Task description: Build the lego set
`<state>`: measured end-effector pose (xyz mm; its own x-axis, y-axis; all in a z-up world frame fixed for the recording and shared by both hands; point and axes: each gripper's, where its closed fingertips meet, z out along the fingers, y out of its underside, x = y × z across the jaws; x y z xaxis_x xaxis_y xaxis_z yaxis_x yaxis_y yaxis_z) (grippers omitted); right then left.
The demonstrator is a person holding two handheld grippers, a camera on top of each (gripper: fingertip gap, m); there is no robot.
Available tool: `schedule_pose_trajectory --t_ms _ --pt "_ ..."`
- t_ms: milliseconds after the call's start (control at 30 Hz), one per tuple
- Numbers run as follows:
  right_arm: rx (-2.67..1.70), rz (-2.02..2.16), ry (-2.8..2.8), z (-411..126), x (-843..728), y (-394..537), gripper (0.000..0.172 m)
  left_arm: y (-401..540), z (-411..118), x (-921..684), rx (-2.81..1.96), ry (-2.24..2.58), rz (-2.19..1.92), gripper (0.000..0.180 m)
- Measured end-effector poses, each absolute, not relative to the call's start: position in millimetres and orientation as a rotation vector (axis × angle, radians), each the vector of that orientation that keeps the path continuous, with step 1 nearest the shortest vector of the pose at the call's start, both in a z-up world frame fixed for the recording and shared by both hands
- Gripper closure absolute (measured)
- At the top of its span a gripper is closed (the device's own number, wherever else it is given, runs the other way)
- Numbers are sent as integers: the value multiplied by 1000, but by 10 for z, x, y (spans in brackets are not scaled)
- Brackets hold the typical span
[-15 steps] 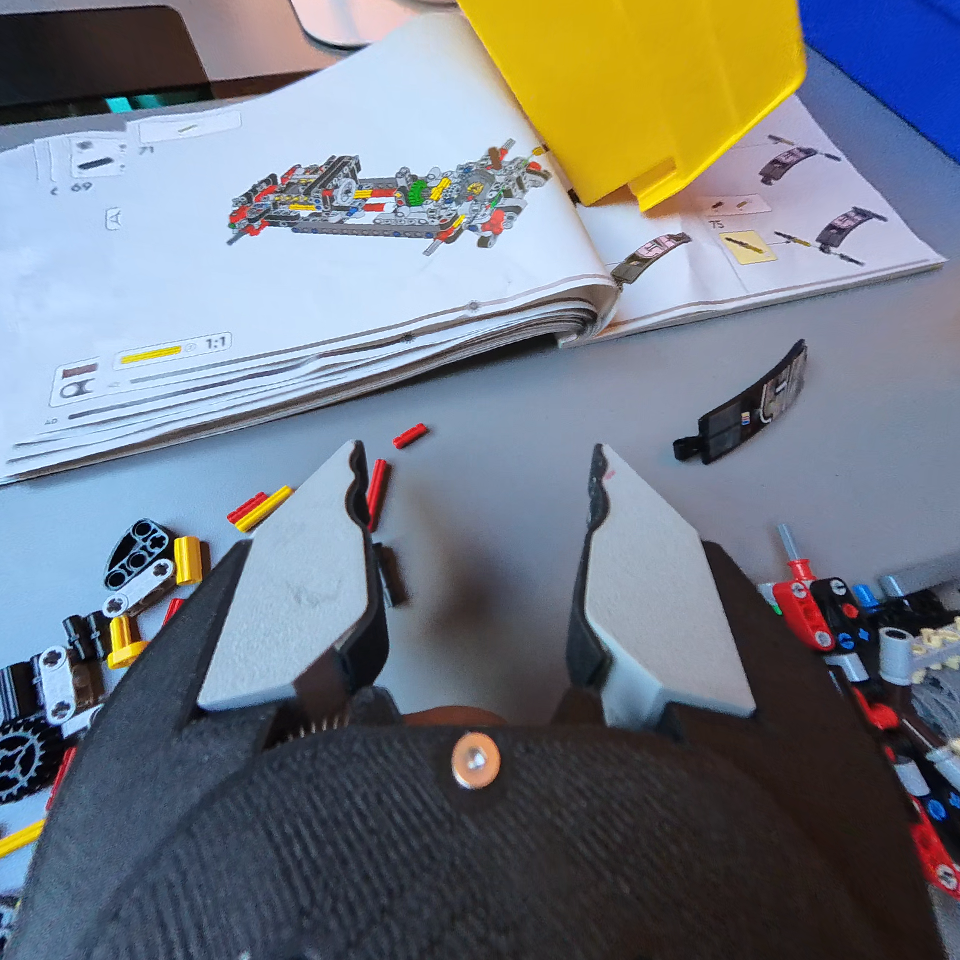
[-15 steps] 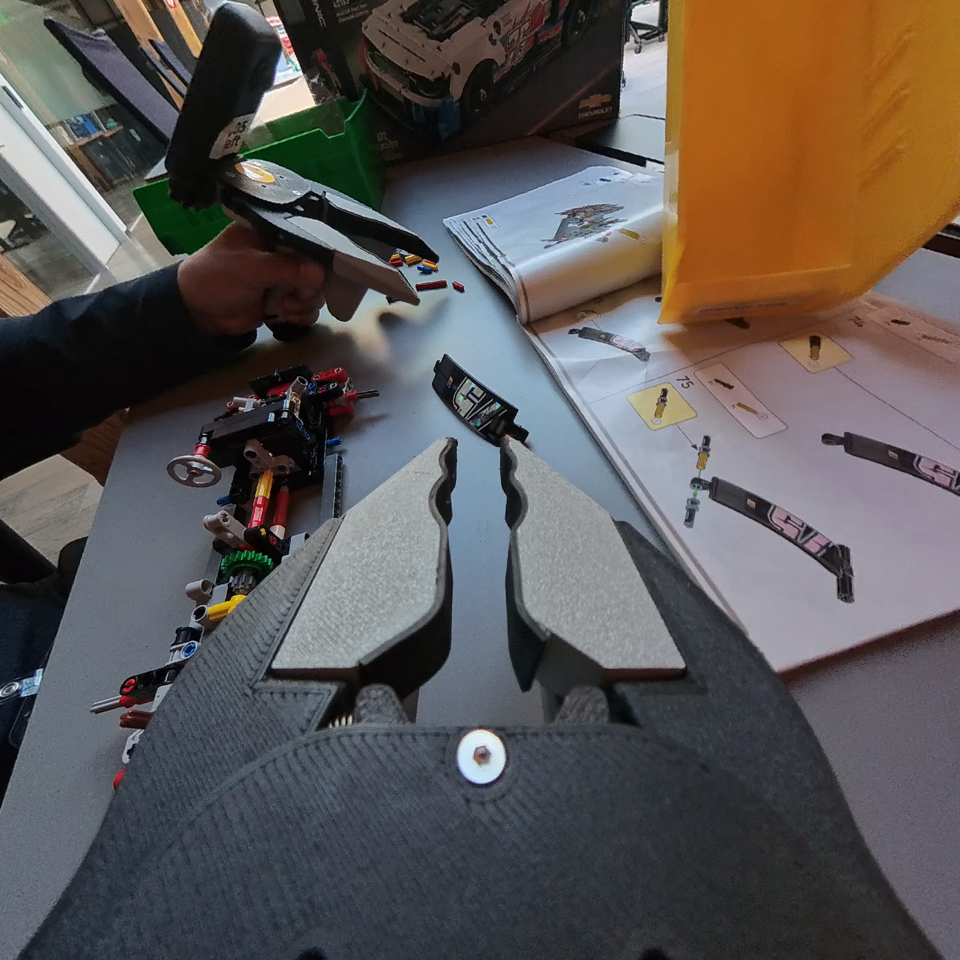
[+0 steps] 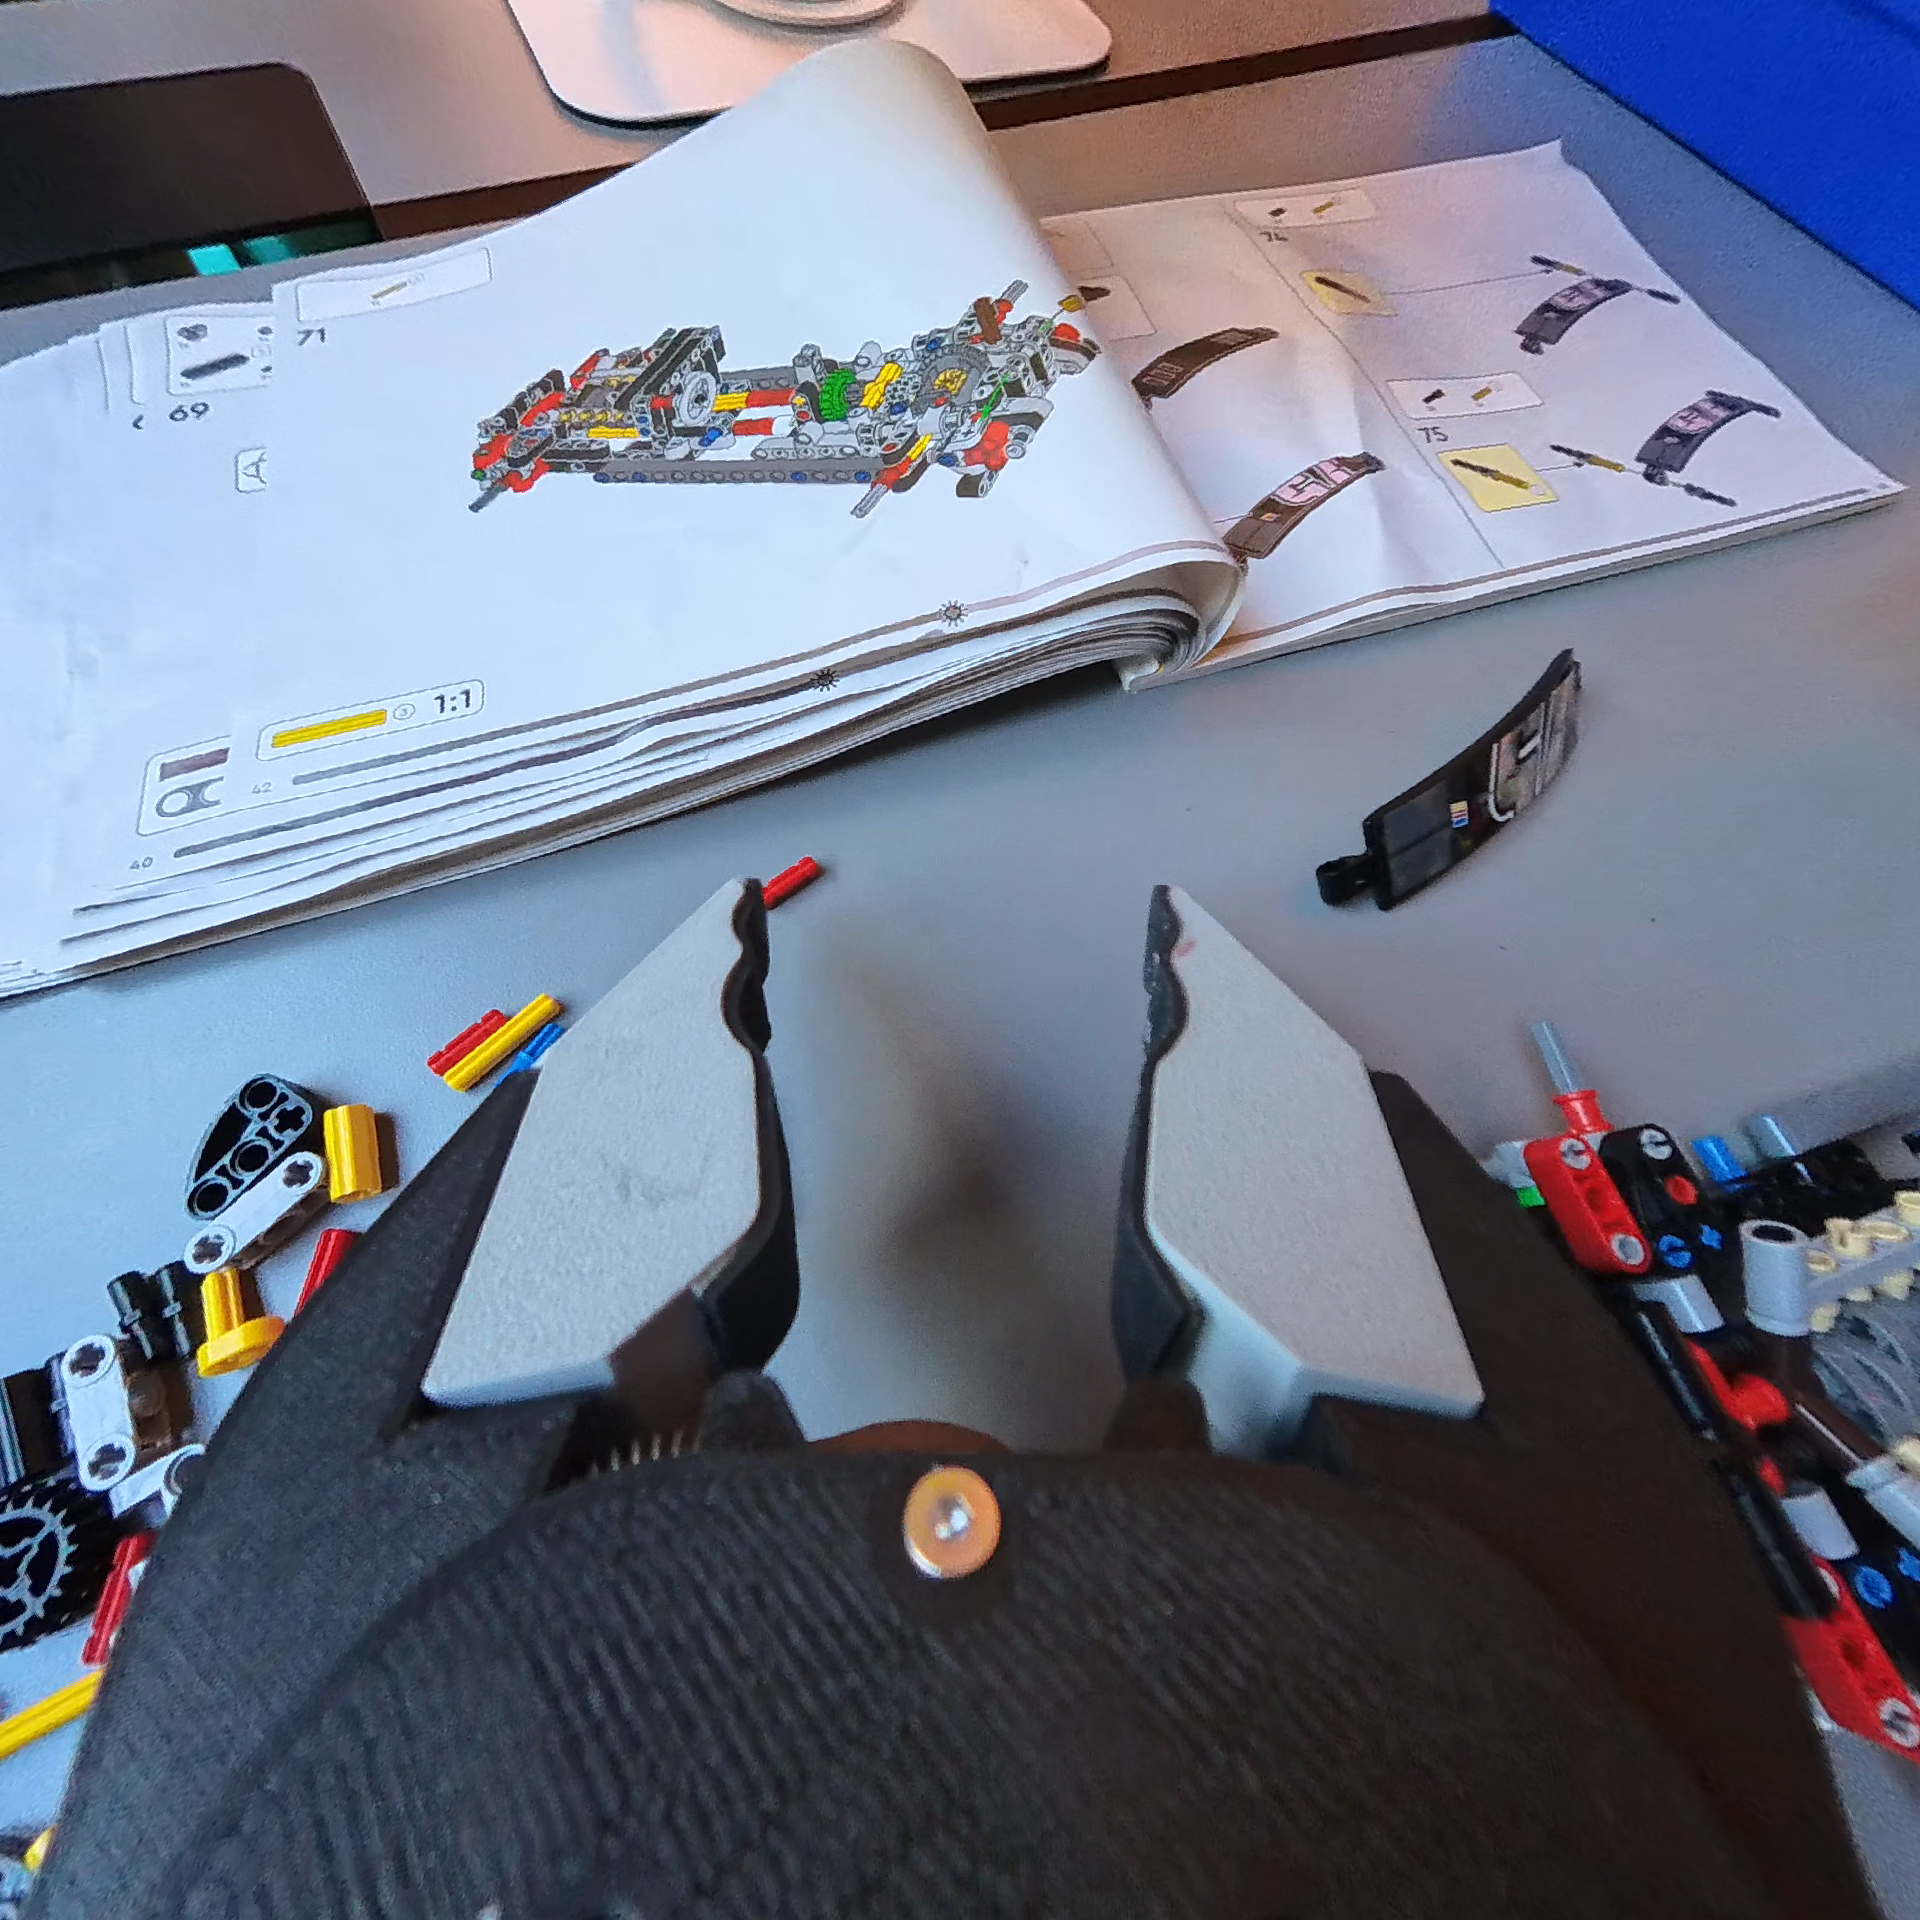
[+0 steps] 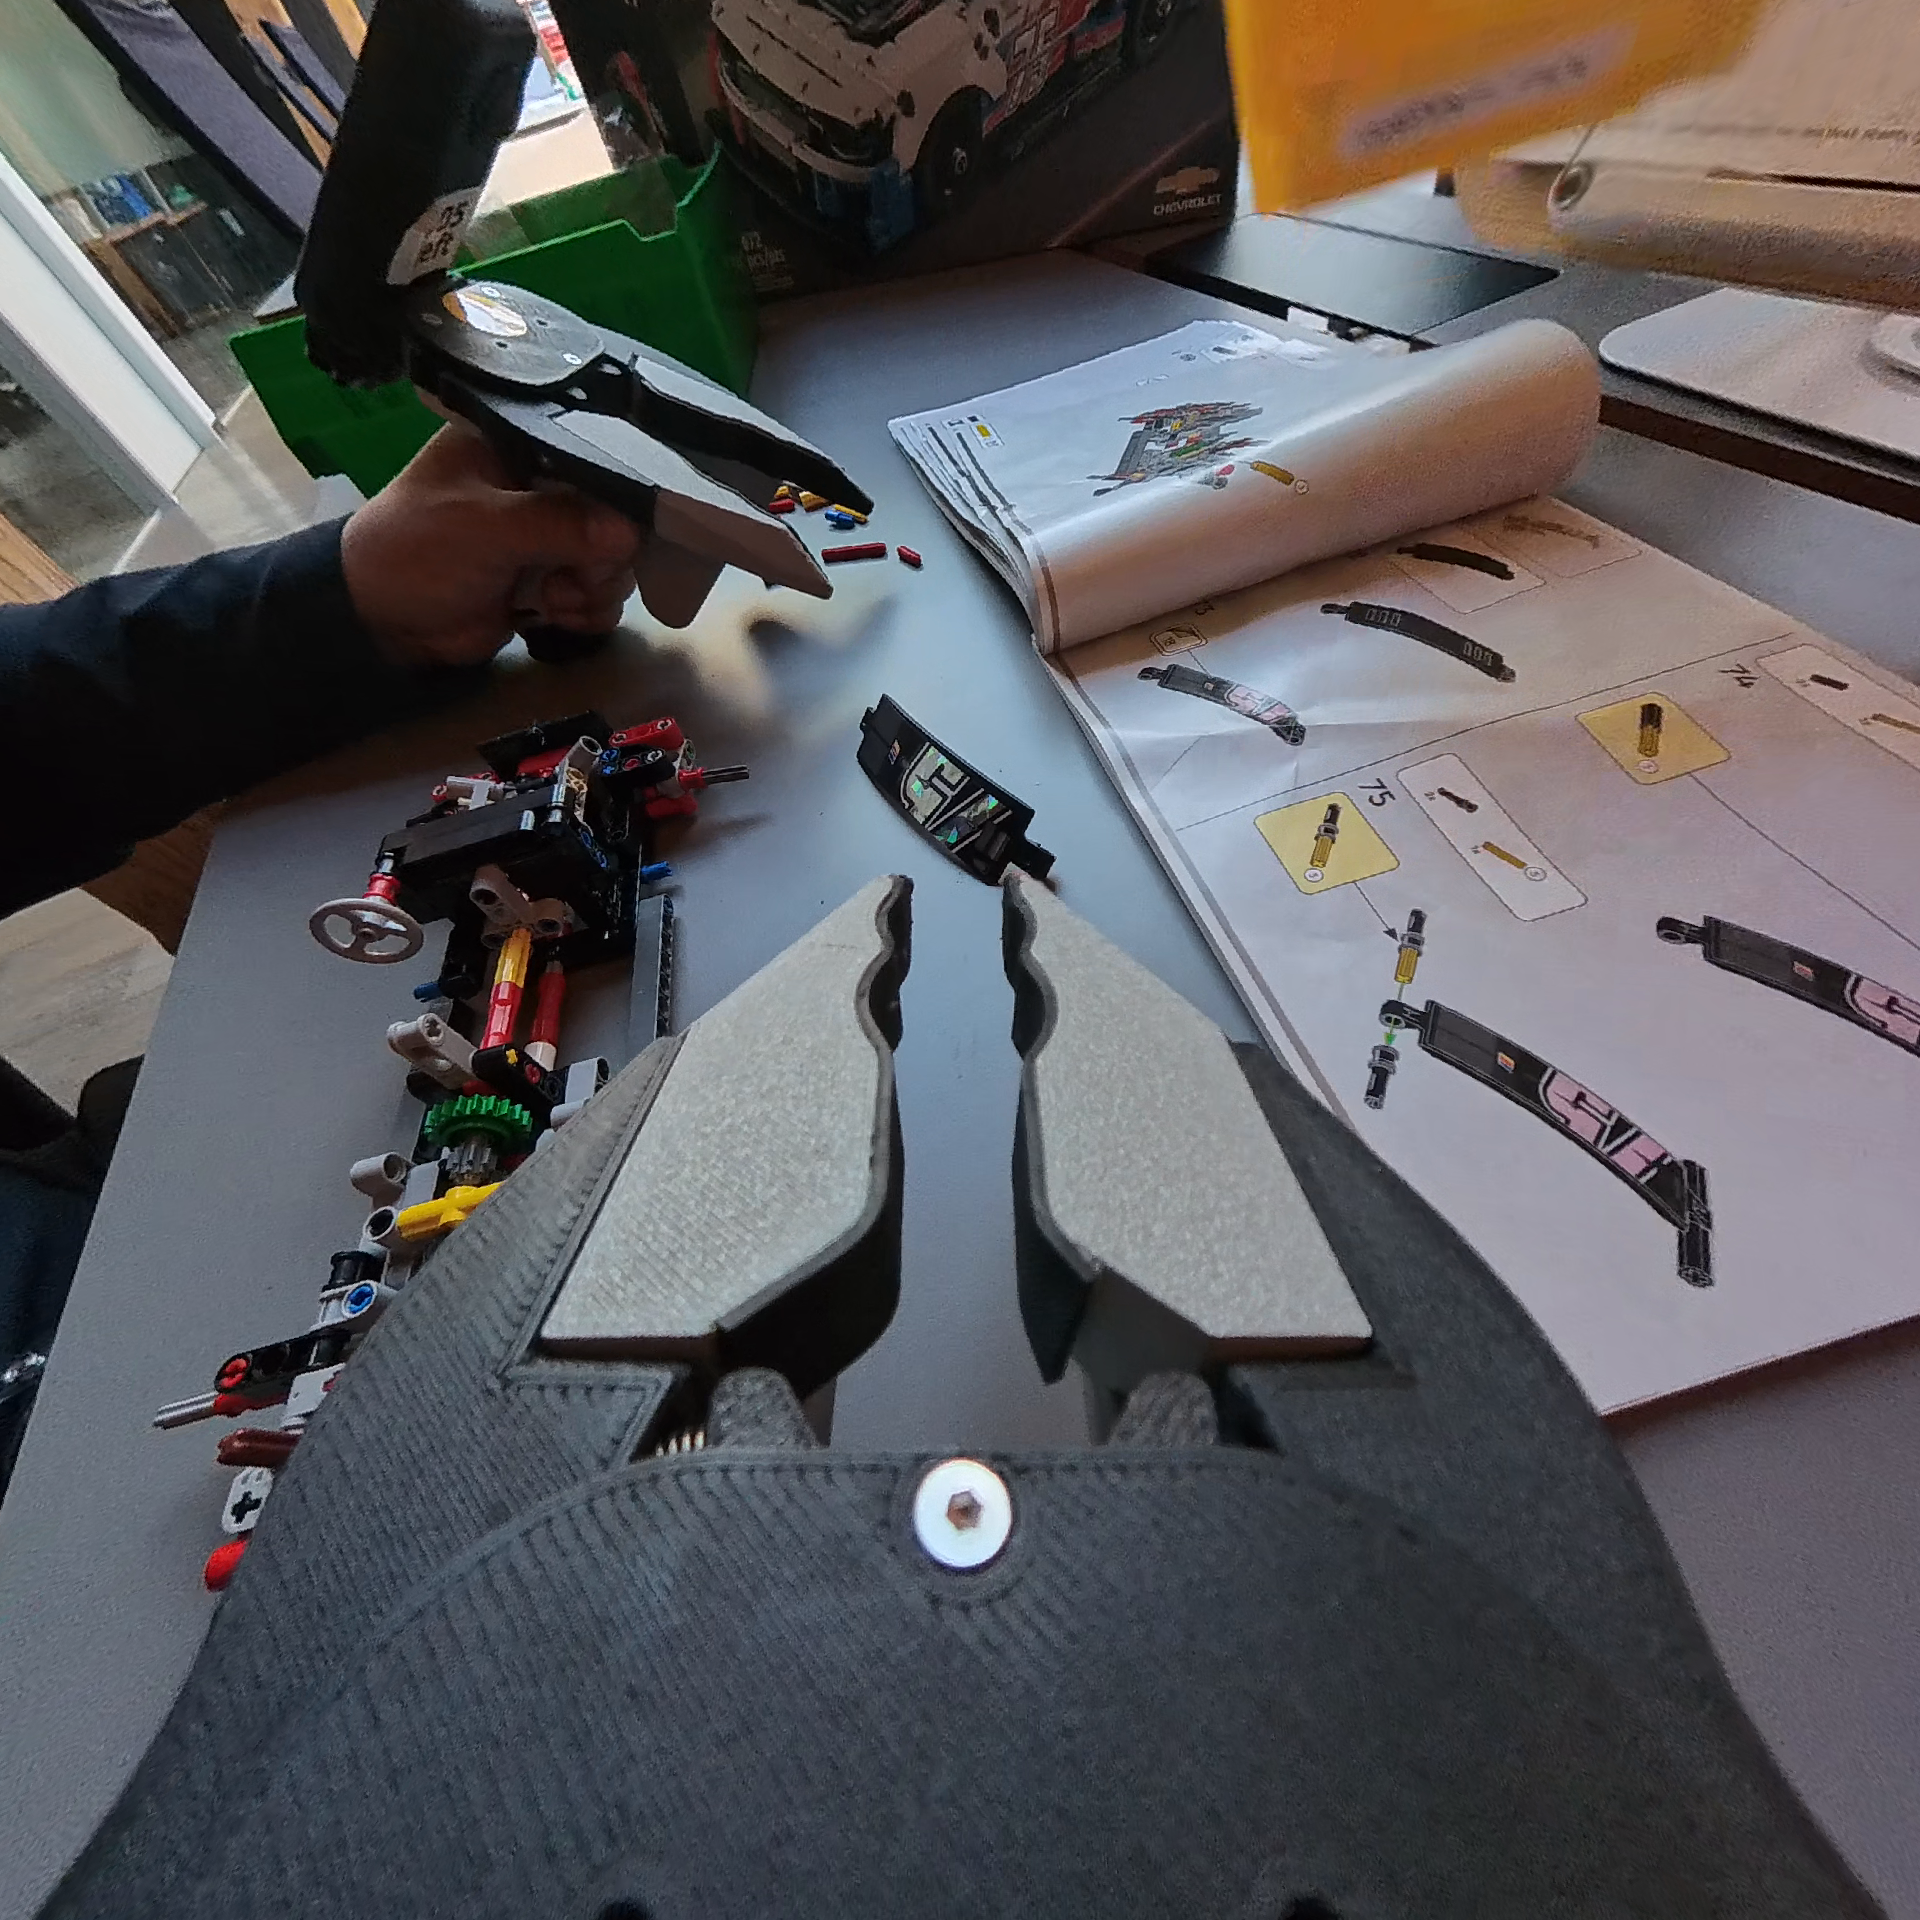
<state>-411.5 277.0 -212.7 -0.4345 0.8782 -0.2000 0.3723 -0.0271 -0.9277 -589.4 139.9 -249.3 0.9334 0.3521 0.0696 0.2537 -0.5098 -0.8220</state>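
Left wrist view: the left gripper (image 3: 956, 904) is held over the grey table (image 3: 987, 810) with its jaws wide apart and only bare table surface between them. A short red pin (image 3: 792, 879) lies just beside the tip of the left-hand finger. Loose small parts (image 3: 260, 1174) lie to the left, part of a brick-built chassis (image 3: 1714, 1247) to the right. Further out lies a curved black panel (image 3: 1465, 790), then the open instruction booklet (image 3: 623, 468).

Right wrist view: the right gripper (image 4: 956, 883) has its jaws a narrow gap apart, nothing between them. The curved black panel (image 4: 951, 790) lies just beyond the fingertips; contact with the right-hand tip cannot be determined. Only this view shows the full chassis (image 4: 499, 935) with its grey steering wheel (image 4: 366, 928), the hand (image 4: 468, 561) holding the left gripper (image 4: 821, 540) above the table, a green bin (image 4: 623, 260), the product box (image 4: 935, 114) and a blurred yellow object (image 4: 1455, 83) at the top edge.
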Motion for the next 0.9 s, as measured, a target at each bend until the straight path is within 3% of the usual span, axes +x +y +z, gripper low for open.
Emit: schedule_pose_trajectory --t_ms 633,900 --pt "-1292 1380 -1891 -2236 -4129 2683 155 1592 -2481 -5610 -2153 -226 73 112" --pt "-1299 1385 -1884 -2232 -4128 2693 156 1760 -2484 -5200 -2166 -5 -188 111"
